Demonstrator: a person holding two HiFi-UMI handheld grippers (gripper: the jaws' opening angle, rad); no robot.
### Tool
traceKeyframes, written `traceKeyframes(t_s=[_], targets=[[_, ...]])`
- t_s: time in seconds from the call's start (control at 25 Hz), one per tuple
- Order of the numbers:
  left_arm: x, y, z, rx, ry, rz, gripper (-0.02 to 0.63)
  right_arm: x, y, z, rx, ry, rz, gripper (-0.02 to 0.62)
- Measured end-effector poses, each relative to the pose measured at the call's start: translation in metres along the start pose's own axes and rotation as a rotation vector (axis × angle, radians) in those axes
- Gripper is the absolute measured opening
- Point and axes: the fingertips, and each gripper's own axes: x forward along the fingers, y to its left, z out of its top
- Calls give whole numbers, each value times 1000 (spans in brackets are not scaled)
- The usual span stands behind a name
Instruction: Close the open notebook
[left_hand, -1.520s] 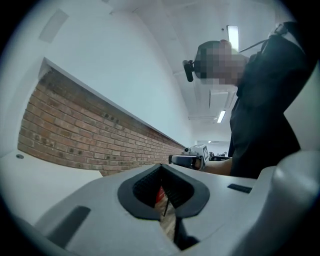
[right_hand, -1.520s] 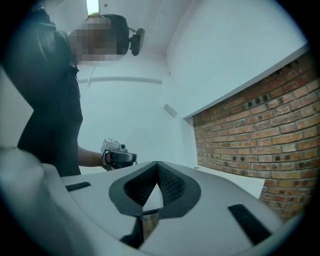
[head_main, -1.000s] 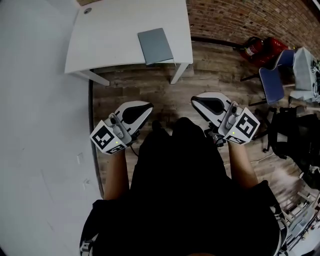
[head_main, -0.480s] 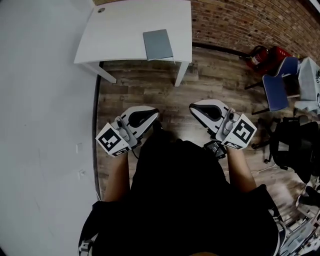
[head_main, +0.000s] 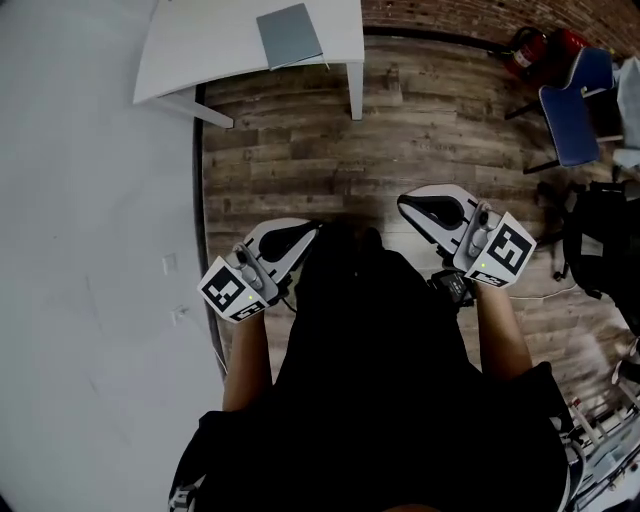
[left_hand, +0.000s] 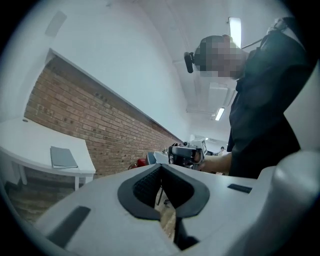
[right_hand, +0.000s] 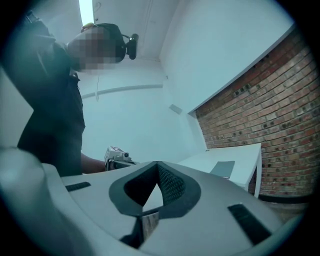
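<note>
A grey notebook (head_main: 289, 35) lies flat with its cover down on the white table (head_main: 200, 50) at the top of the head view, far from both grippers. My left gripper (head_main: 305, 232) and right gripper (head_main: 405, 205) are held close to the person's body, over the wooden floor, pointing inward at each other. Both are shut with nothing between their jaws. The left gripper view shows the notebook (left_hand: 63, 157) on the table (left_hand: 30, 145) at the left. In the right gripper view the notebook (right_hand: 223, 168) is at the right.
A white wall runs down the left and a brick wall (head_main: 450, 15) along the top. A blue chair (head_main: 570, 120), a red object (head_main: 545, 45) and a black bag (head_main: 600, 250) stand at the right. Wooden floor (head_main: 300, 150) lies between me and the table.
The table and notebook have slid up and away in the head view as the person backs off. Both grippers have dropped lower in the frame, still shut.
</note>
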Motion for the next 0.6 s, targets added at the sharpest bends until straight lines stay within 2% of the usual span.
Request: traceKeyframes(t_s=[0.12,0.24,0.6], targets=[[8,0,-3,-12,22,-22,17,-7,8,-3,38,-24,14,5],[18,1,-3,-4,34,-26,17,-18,8,-21,80,-1,5,5],[37,-1,-15,-17,48,-67,17,-46,3,-28,74,-3,-67,5]])
